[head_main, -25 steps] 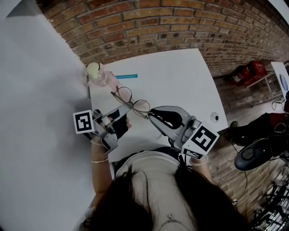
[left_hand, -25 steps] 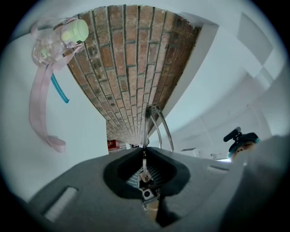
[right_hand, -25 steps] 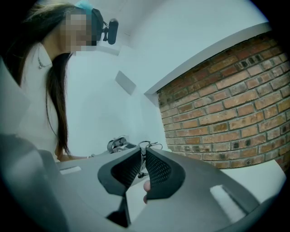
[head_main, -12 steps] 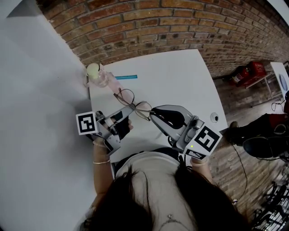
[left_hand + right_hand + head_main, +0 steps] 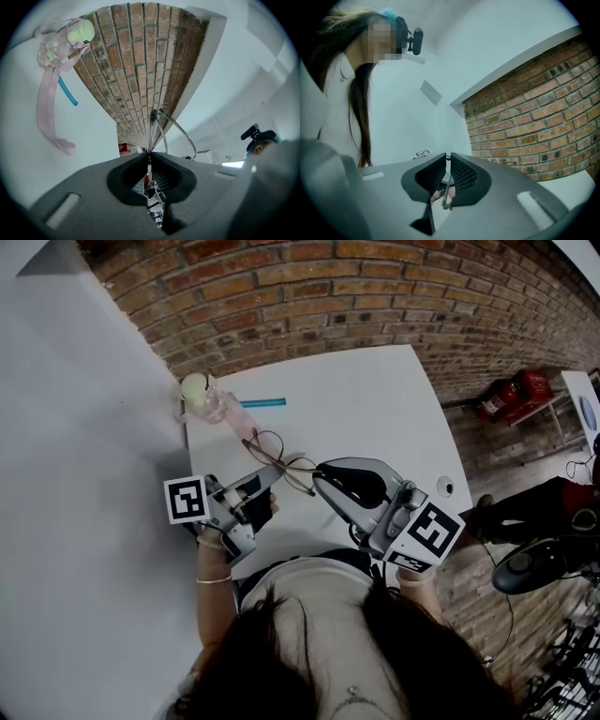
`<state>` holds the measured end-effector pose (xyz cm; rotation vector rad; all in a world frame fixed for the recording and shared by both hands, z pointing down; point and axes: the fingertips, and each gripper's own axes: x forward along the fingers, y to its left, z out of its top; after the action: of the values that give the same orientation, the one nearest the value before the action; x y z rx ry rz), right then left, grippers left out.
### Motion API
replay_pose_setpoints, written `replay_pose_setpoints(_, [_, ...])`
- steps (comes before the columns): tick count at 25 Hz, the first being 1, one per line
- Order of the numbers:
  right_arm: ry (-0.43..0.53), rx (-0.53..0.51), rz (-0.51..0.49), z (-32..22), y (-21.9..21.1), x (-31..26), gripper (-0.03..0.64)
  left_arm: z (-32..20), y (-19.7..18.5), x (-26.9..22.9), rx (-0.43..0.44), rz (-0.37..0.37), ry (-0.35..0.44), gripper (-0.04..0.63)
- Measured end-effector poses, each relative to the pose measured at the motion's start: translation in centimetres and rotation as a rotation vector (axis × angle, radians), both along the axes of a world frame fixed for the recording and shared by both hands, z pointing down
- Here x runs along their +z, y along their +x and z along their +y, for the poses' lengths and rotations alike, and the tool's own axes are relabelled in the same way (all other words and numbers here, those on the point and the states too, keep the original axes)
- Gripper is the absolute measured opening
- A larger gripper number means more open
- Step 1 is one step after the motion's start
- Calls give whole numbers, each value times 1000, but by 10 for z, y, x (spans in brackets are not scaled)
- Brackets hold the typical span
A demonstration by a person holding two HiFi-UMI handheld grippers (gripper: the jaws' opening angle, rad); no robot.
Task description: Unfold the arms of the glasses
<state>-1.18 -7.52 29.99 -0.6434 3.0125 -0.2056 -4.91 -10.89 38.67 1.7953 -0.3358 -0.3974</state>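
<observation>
Thin wire-rimmed glasses [image 5: 282, 460] hang above the white table [image 5: 375, 399], between my two grippers. My left gripper [image 5: 269, 474] comes in from the left and is shut on the frame. In the left gripper view a thin metal rim [image 5: 161, 125] rises out of the closed jaws of that gripper [image 5: 150, 158]. My right gripper [image 5: 318, 477] comes in from the right, shut on one arm of the glasses. In the right gripper view that arm [image 5: 446, 193] shows as a thin rod pinched between the pads, where the gripper [image 5: 446, 160] closes.
A pink bottle with a pale yellow-green cap [image 5: 201, 393] and a teal stick [image 5: 263, 401] lie at the table's far left corner; the left gripper view shows the bottle [image 5: 63, 41] too. A red object [image 5: 521, 390] and a black chair base [image 5: 525, 564] stand on the brick floor to the right.
Both grippers and the glasses have drifted slightly right and toward me. The glasses have turned a little between the jaws. Both holds are unchanged.
</observation>
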Motion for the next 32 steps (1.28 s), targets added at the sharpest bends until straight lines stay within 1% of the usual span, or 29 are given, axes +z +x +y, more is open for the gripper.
replay_pose_setpoints(11, [17, -3, -2, -2, 0, -7, 37, 4, 6, 6, 1, -1, -19, 21])
replay_pose_setpoints(18, [28, -1, -1, -3, -1, -11, 37, 6, 7, 11, 2, -22, -26, 21])
replay_pose_setpoints(32, [46, -1, 4, -7, -5, -17, 37, 10, 10, 16, 2, -36, -31, 21])
